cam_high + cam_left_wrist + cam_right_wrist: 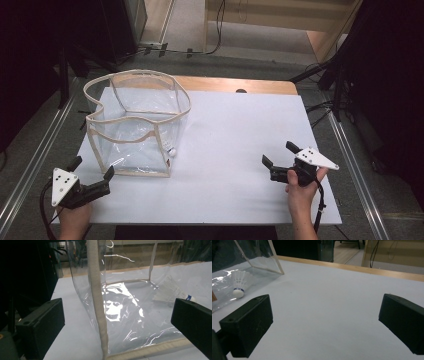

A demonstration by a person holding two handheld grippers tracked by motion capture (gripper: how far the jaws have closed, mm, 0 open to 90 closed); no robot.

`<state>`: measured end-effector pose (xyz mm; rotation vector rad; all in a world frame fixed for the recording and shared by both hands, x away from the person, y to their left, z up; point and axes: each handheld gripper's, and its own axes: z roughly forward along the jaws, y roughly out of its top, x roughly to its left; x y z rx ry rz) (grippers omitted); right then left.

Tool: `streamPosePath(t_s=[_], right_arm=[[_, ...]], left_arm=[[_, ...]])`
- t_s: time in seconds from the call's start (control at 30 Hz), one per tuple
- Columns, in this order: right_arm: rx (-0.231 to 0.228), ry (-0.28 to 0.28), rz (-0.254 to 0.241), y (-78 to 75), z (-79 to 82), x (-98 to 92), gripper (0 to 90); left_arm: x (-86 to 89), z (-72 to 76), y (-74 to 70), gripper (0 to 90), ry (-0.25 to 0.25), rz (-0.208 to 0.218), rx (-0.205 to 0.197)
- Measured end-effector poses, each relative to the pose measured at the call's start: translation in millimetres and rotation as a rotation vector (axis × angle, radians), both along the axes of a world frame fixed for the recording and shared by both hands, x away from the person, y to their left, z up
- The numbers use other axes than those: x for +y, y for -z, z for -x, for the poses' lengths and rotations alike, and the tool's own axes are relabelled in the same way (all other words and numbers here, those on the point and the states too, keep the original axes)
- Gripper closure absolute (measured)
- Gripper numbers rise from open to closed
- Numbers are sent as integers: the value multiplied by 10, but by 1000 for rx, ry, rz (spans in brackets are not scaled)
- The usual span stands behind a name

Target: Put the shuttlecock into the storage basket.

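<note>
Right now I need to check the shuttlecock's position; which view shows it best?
The right gripper view: the shuttlecock shows sharply inside the clear bag, cork down. The left gripper view shows it blurred through plastic; the high view shows a speck.

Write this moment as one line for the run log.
left gripper: open, near clear bag | right gripper: open, empty | shuttlecock: inside bag | white table
</note>
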<state>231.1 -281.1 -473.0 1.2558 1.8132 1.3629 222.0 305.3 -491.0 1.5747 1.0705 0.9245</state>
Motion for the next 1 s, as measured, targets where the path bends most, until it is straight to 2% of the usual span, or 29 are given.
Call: streamPosePath(t_s=[0.33,1.0], right_arm=[[20,24,7,98,100,-137,0],[10,56,14,236,243,-407,0]], left_arm=[[-3,2,1,0,-2,-1,-1],[-3,4,0,0,0,-5,-2]])
